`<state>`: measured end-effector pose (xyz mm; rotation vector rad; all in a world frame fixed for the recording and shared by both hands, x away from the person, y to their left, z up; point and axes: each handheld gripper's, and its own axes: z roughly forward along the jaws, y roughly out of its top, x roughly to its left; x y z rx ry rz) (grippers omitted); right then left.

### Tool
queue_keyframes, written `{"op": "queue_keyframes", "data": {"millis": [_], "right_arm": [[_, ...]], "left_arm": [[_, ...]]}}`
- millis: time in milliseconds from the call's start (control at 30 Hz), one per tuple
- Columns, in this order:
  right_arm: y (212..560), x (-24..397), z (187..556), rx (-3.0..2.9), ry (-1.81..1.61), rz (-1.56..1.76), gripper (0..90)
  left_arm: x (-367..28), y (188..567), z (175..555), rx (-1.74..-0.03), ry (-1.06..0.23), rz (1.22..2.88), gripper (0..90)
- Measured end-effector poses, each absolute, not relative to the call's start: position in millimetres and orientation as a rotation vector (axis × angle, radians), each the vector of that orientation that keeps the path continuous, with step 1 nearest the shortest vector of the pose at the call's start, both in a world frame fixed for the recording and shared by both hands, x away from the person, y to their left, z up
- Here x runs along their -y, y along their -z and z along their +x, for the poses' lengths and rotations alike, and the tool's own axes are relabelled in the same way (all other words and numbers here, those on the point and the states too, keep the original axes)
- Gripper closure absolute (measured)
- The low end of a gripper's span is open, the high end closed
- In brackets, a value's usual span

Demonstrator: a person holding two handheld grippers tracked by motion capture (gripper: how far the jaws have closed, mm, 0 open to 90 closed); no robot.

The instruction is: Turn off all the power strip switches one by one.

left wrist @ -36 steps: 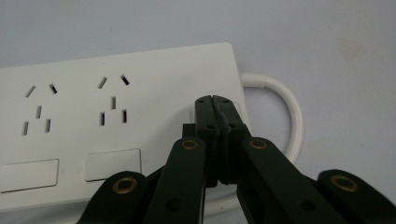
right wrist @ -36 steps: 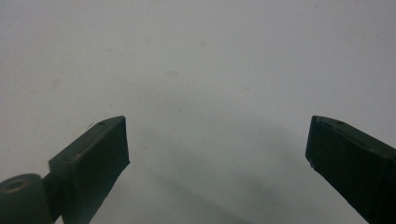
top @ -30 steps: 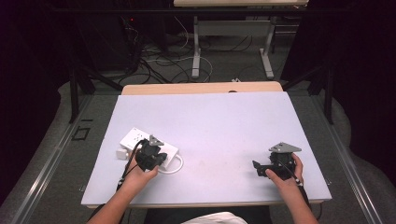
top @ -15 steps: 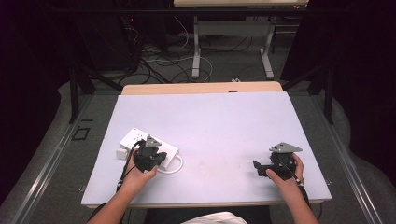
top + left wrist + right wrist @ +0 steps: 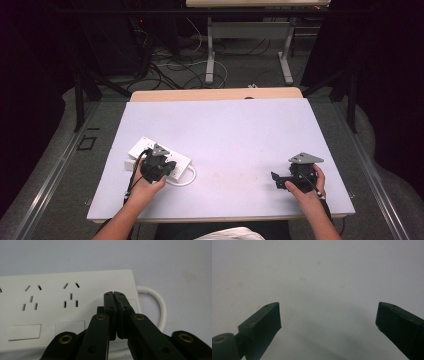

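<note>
A white power strip [image 5: 142, 148] lies on the left part of the table, and a white cable [image 5: 189, 178] loops out of its right end. My left gripper [image 5: 161, 166] hovers over that end, shut, with nothing between its jaws. In the left gripper view the closed tips [image 5: 113, 293] sit just above the power strip [image 5: 50, 302], beside the last socket, with the cable [image 5: 158, 305] curving off to the right. My right gripper [image 5: 279, 180] rests at the near right of the table. It is open, and bare table shows between its jaws [image 5: 328, 315].
The pale table top [image 5: 225, 135] has a wooden strip along its far edge. Beyond it are a second table's legs and loose cables on the floor [image 5: 170, 60]. Dark curtains close in both sides.
My left gripper has shifted slightly to the left over the strip's end. The right gripper has stayed in place.
</note>
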<state>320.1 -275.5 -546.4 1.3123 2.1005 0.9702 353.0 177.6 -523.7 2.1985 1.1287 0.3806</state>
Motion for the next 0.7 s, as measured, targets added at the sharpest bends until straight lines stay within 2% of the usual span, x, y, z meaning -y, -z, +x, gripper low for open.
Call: {"op": "queue_keyframes", "data": {"millis": [700], "right_arm": [[547,275,320,-2.106,-0.969,1.319,5.5]], "left_arm": [[-202,522,363,-1.215,-0.428,2.131,90.0]]}}
